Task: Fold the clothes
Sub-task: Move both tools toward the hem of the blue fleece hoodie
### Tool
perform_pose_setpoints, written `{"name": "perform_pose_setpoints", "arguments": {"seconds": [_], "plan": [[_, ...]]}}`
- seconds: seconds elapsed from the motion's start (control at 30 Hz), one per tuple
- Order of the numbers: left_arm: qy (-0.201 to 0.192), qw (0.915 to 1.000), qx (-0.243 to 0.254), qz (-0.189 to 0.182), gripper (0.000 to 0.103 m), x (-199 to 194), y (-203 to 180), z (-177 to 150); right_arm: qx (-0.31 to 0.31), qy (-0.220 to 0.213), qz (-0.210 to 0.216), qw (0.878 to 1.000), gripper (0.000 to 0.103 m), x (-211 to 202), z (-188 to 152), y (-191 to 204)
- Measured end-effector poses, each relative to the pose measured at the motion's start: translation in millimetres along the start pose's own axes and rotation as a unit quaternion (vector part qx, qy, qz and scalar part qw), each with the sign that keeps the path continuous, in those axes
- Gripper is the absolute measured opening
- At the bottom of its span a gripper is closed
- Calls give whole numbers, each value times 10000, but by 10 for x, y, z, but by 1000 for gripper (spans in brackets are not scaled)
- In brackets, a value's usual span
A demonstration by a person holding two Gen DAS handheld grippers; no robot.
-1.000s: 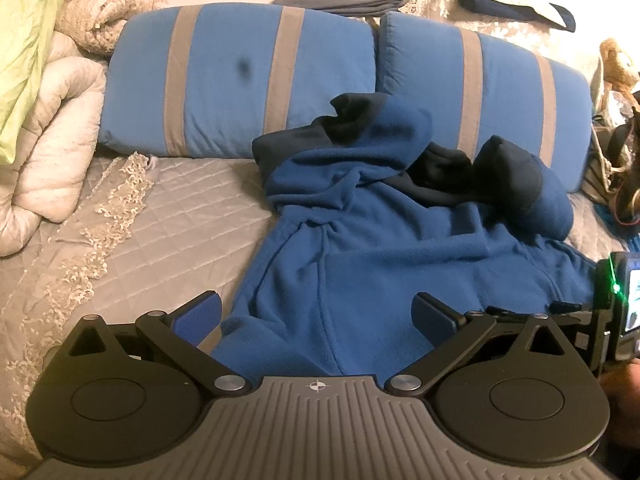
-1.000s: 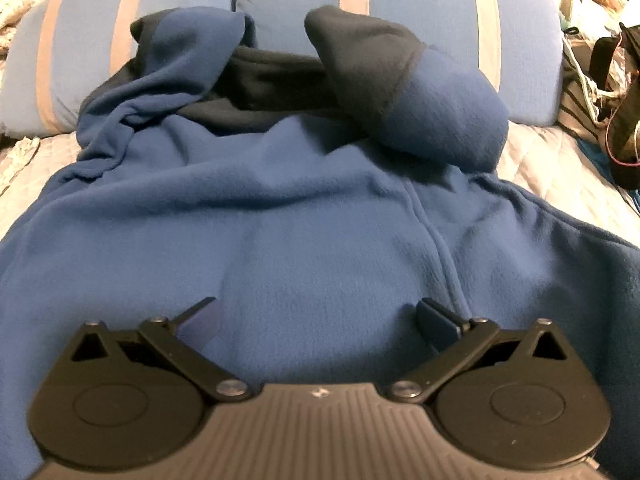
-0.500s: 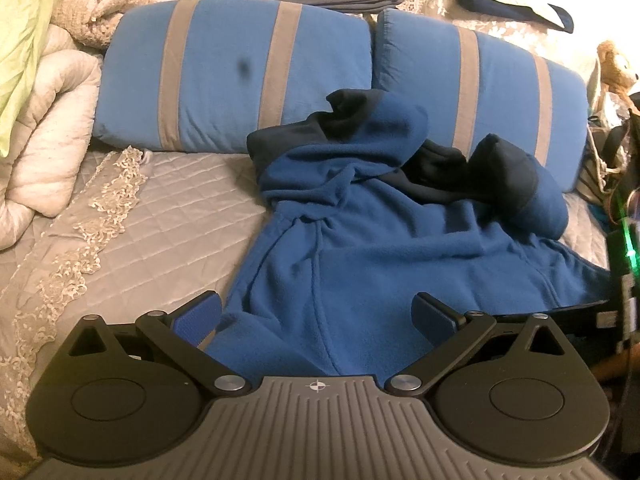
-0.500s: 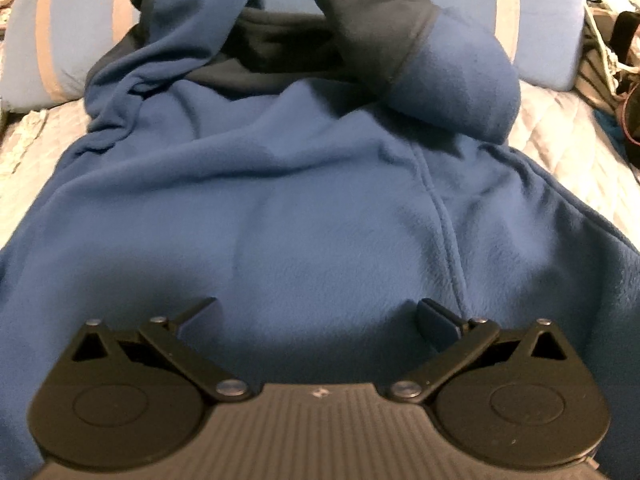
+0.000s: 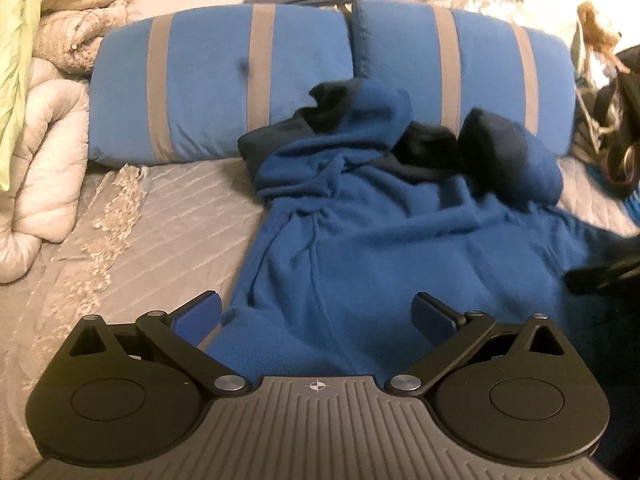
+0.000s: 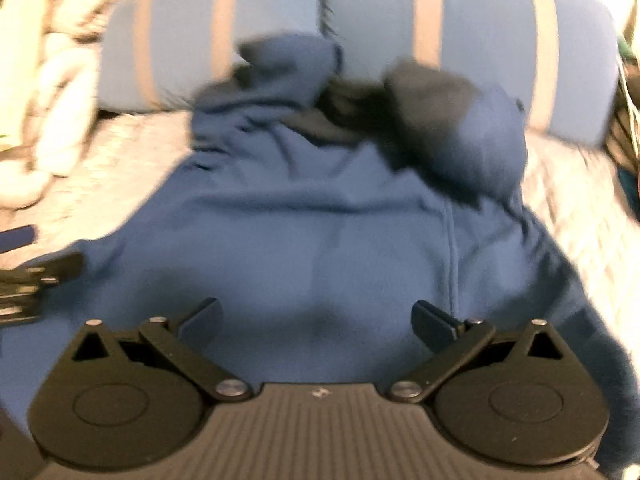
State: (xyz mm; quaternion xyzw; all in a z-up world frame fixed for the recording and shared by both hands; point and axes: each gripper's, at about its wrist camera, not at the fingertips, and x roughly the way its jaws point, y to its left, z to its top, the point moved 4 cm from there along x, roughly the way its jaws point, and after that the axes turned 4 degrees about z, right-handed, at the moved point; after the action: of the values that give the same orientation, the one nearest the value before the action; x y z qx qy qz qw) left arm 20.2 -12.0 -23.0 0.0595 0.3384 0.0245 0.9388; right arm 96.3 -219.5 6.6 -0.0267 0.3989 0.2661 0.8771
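A blue fleece hoodie [image 5: 392, 248] with dark navy cuffs and hood lining lies spread on the bed, its hood and bunched sleeves up against the pillows. My left gripper [image 5: 316, 316] hovers open over the hoodie's lower left edge, nothing between its fingers. The right wrist view is blurred; there the hoodie [image 6: 320, 232] fills the middle and my right gripper [image 6: 316, 318] is open above its lower body. The left gripper [image 6: 28, 284] shows at that view's left edge, and a dark part of the right gripper [image 5: 600, 276] at the left view's right edge.
Two blue pillows with grey stripes [image 5: 224, 88] [image 5: 472, 64] lie behind the hoodie. Bundled pale blankets and a green cloth [image 5: 36, 120] pile up at the left. Grey quilted bedspread [image 5: 132, 240] is bare left of the hoodie. Bags and clutter [image 5: 612, 112] crowd the right side.
Both grippers have pulled back and risen, so more of the bed and pillows shows. The right view has blurred with motion. Both grippers stay open; the hoodie has not visibly moved.
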Motion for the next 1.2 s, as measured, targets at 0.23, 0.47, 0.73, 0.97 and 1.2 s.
{"name": "perform_pose_setpoints", "arguments": {"seconds": [0.23,0.47,0.73,0.97,1.2], "plan": [[-186,9997,20,146,103,-227,116,6,-615,-697,95,9956,103,-694,27,-11],[-541,9984,-114,80,103,-503,396,103,-1080,-1301,-288,9852,103,-1110,-67,-197],[-710,9972,142,-162,103,-724,758,-42,-907,-1624,-372,9818,103,-1390,-191,-573],[-497,9978,-52,-435,103,-822,1113,-365,-653,-1415,-516,9864,103,-1533,-336,-892],[-70,9984,39,-552,103,-692,1156,-665,-632,-1361,-602,9868,103,-1640,-498,-1107]]}}
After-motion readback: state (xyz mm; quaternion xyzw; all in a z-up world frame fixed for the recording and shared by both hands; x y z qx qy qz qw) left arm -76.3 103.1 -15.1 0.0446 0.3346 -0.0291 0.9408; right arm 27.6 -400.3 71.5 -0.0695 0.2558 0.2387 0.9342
